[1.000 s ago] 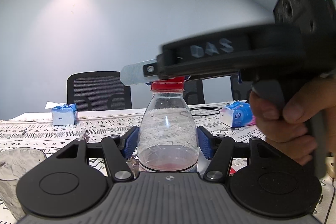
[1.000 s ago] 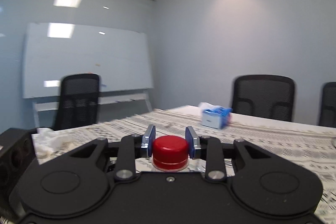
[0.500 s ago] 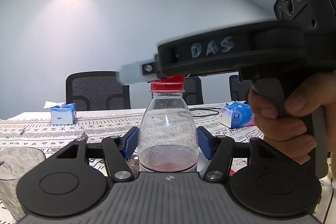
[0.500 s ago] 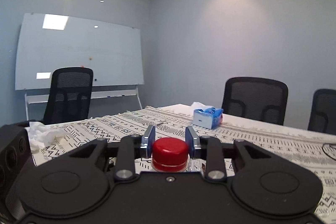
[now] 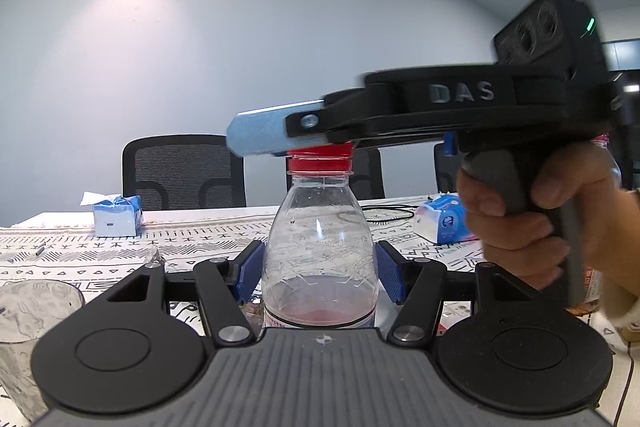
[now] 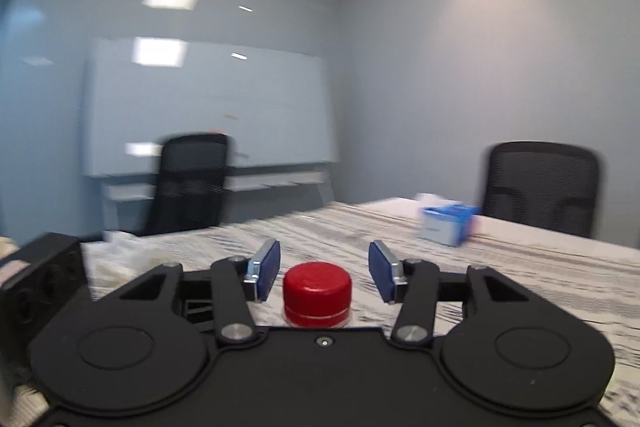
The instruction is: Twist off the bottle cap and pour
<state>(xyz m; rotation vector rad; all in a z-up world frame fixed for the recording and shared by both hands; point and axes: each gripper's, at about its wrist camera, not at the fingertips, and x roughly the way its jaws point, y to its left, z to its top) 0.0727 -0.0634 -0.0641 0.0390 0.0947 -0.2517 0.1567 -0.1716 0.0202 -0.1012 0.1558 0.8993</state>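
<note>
Both pads (image 6: 267, 269) clear of cap (image 6: 317, 288).

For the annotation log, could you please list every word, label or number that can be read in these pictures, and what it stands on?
"DAS": raised letters on the side of the right tongs, over the red cap.
Bottle: faint embossed print on the shoulder, too small to read.
Blue tissue box: small label, unreadable.
Tissue pack: round logo, too blurred to read.
Whiteboard: no legible writing.

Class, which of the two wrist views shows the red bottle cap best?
The right wrist view: the red cap sits whole and unobstructed between the open right gripper fingers. In the left wrist view, only its lower edge shows beneath that gripper's finger.
</note>
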